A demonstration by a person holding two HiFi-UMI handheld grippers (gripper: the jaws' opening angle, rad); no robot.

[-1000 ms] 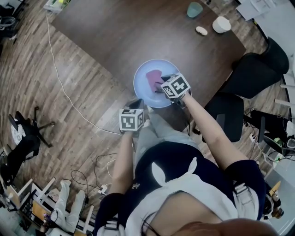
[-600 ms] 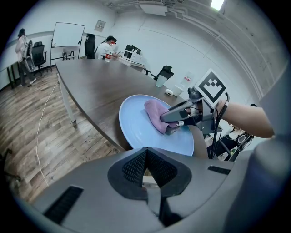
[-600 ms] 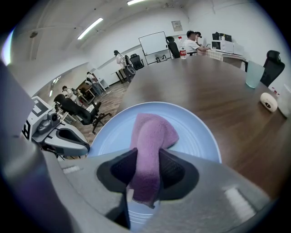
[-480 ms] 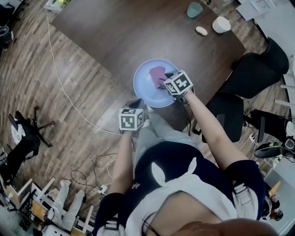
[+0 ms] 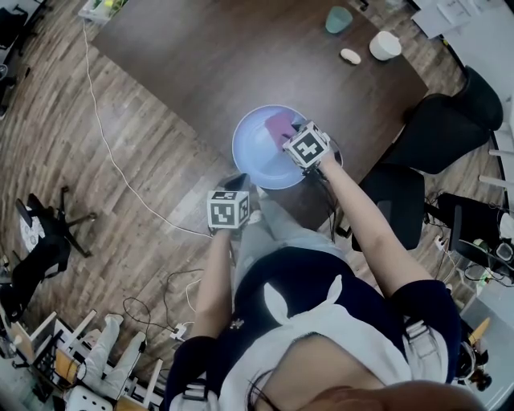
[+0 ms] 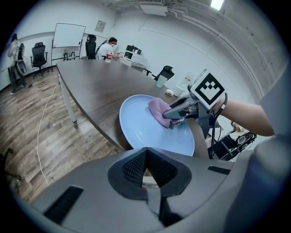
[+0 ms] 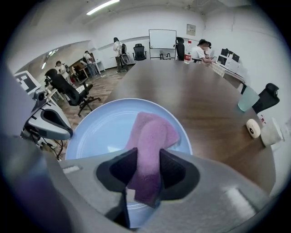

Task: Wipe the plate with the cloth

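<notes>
Plate, pale blue and round, sits on the dark wooden bench close to its near edge. The only thing in it is the cloth, a pink-purple folded rag lying on the plate's far right part, its front reaching toward the rim while most of the blue surface is bare.

The right gripper points steeply down into the plate and pinches the near end of the cloth: the fabric fills the gap between its two dark pads and hangs a little below them. Its jaws have just been opening slightly, with the cloth between them and both pads against it.

The left gripper is held off the bench's near edge, apart from the plate, aimed toward it. Its jaws are pressed together with nothing between them.

Farther along the bench, well apart from the plate, stand a teal cup and a white cup, with a small pale oval object just beside the white one. What the two cups hold cannot be told from any view.
</notes>
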